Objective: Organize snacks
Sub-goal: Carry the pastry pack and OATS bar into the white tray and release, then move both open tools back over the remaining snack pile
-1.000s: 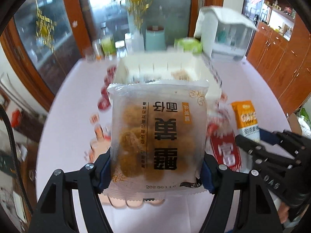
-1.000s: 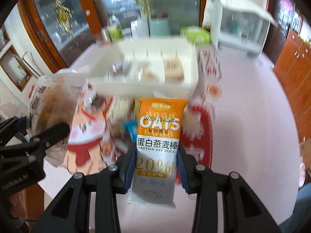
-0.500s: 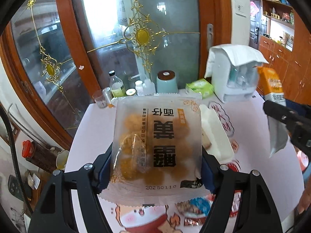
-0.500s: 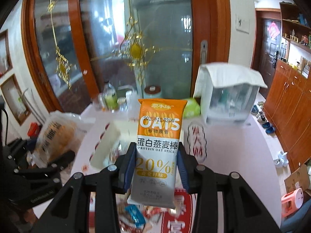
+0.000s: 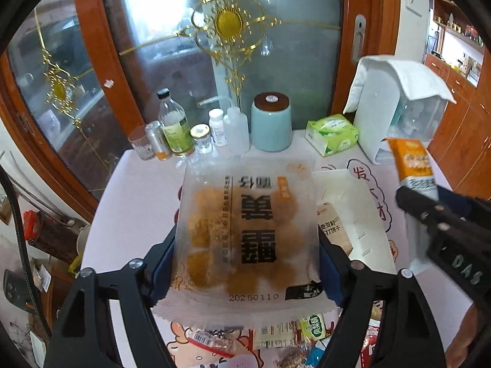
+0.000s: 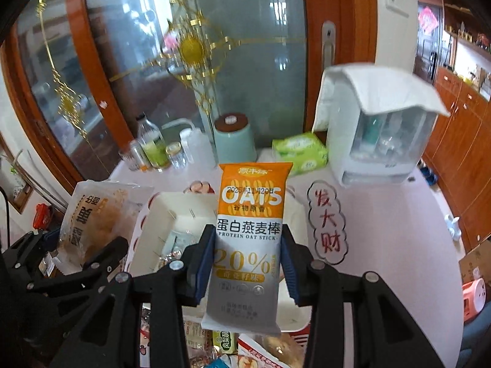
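My left gripper (image 5: 245, 260) has a clear bag of brown puffs (image 5: 245, 233) between its pads. The pads touch both side edges, the jaws are opening, and the bag looks blurred. My right gripper (image 6: 248, 251) has an orange and white oat stick pack (image 6: 250, 230) upright between its blue pads. They press on its sides as the jaws start opening. Both packs hang over a white divided box (image 6: 172, 214) with a few snacks inside. In the left wrist view the box (image 5: 346, 202) lies just right of the bag, and the oat stick (image 5: 414, 165) shows at the right.
Bottles and jars (image 5: 176, 128), a teal canister (image 5: 271, 122), a green tissue pack (image 5: 333, 133) and a white appliance under a cloth (image 5: 399, 107) line the table's far edge by a glass door. Loose snack packs (image 5: 276, 334) lie on the printed tablecloth at the near edge.
Both grippers carried their packs forward from the snack pile to above the white box. The bag of puffs now looks blurred between the left pads, and both packs sit a touch lower.
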